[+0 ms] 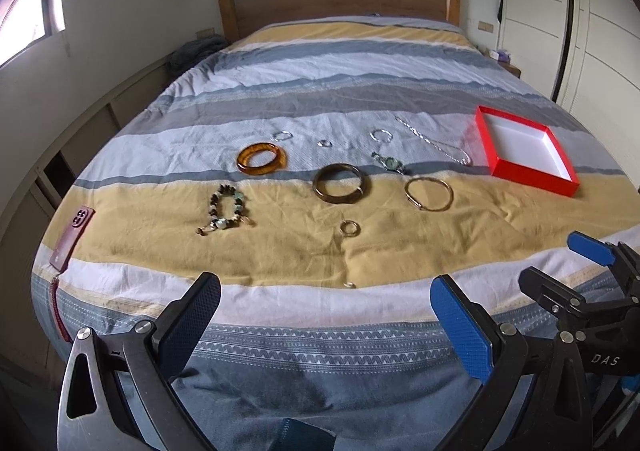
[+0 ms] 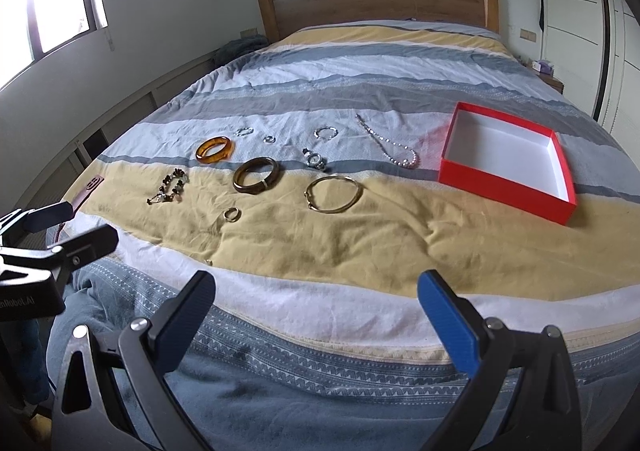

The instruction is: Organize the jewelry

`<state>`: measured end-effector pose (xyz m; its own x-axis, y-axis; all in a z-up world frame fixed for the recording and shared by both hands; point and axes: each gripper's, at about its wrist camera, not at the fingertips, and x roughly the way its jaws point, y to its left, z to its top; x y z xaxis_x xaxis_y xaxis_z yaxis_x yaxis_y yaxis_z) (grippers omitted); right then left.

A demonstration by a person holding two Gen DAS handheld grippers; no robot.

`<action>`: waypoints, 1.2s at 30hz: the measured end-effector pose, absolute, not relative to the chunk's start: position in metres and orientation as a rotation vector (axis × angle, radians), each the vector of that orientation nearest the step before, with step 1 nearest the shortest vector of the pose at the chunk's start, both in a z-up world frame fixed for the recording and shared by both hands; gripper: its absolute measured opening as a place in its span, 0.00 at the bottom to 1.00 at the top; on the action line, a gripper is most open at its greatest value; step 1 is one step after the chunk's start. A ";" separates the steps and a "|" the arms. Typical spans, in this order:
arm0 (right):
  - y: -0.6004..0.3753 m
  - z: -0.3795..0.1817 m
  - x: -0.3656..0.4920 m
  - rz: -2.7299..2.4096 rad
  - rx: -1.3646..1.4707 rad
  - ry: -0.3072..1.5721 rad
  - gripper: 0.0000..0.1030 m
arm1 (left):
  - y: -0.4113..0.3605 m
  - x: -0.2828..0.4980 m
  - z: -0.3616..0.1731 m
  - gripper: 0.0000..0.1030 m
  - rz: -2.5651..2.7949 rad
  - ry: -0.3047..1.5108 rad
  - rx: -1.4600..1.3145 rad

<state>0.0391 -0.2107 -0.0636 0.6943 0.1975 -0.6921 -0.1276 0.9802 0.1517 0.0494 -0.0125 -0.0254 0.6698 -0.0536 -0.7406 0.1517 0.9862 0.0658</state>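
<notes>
From the left wrist view, the left gripper [image 1: 326, 305] is held over the foot of the bed with its fingers spread wide and nothing between them. On the striped duvet [image 1: 320, 91] the jewelry is laid out apart: an amber bangle [image 1: 262, 158], a dark bangle [image 1: 338, 183], a thin gold bangle [image 1: 429, 193], a beaded bracelet [image 1: 226, 211], a small gold ring [image 1: 350, 228], a wristwatch [image 1: 389, 162] and a silver chain [image 1: 434, 141]. A phone [image 1: 72, 237] lies at the left edge. The first pick appears not yet begun; a rigid bangle is best pinched across its band, pressed only lightly into the soft cover.

From the right wrist view, the right gripper [image 2: 318, 305] is likewise wide apart and empty. The red box [image 2: 504, 191] sits to the right, well apart from most pieces, with the pearl-like necklace [image 2: 394, 149] nearest it. Its white interior is seen to hold nothing. The gold bangle [image 2: 334, 194] is judged the easiest reach for this side.
</notes>
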 end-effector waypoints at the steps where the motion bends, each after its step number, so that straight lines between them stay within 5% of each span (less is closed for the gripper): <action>1: -0.211 -0.064 0.040 0.184 0.094 0.786 0.99 | -0.013 0.050 -0.026 1.00 -0.122 0.838 0.124; 36: -0.208 -0.064 0.056 0.134 0.066 0.814 0.99 | -0.009 0.065 -0.024 0.98 -0.163 0.838 0.108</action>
